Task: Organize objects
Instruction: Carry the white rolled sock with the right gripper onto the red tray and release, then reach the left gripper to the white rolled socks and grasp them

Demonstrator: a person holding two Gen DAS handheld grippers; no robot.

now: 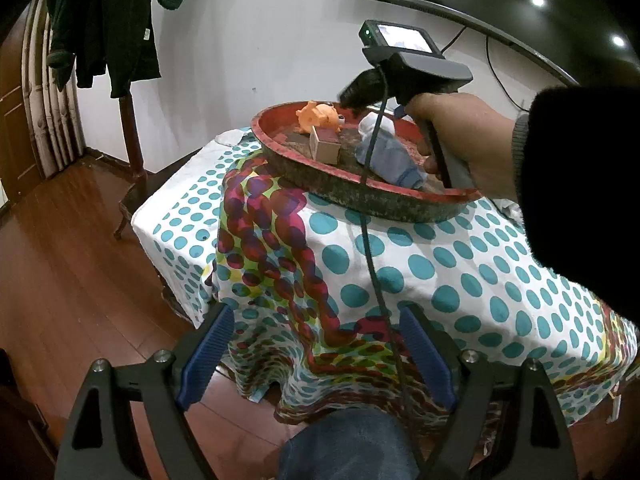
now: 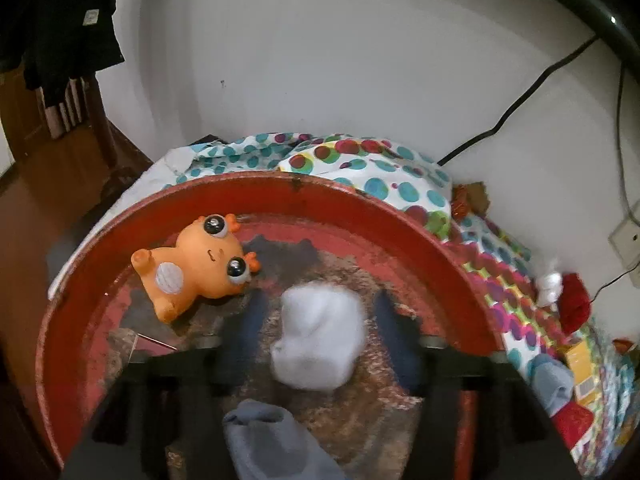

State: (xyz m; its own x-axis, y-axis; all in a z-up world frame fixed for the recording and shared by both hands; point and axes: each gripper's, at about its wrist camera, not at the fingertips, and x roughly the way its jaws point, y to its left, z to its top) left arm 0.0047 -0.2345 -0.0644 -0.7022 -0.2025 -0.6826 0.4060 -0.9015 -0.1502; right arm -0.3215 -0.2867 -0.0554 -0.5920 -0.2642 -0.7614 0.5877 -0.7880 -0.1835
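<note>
A round red tray (image 1: 280,160) sits on the dotted tablecloth; it also shows in the right wrist view (image 2: 328,196). In it lie an orange toy animal (image 1: 320,115) (image 2: 196,264), a small cardboard box (image 1: 326,145), a grey-blue sock (image 1: 390,156) (image 2: 276,440) and a white sock ball (image 2: 318,336). My right gripper (image 2: 320,320) is over the tray, its jaws open on either side of the white sock ball, blurred. Its body (image 1: 400,76) shows held in a hand in the left wrist view. My left gripper (image 1: 316,320) is open and empty, low over the table's near edge.
The table's left and near edges drop to a wooden floor (image 1: 80,280). A coat stand with dark clothes (image 1: 104,20) stands at the left by the wall. Red cloth (image 2: 576,304), a yellow box (image 2: 580,364) and another grey sock (image 2: 554,380) lie right of the tray. Cables hang on the wall.
</note>
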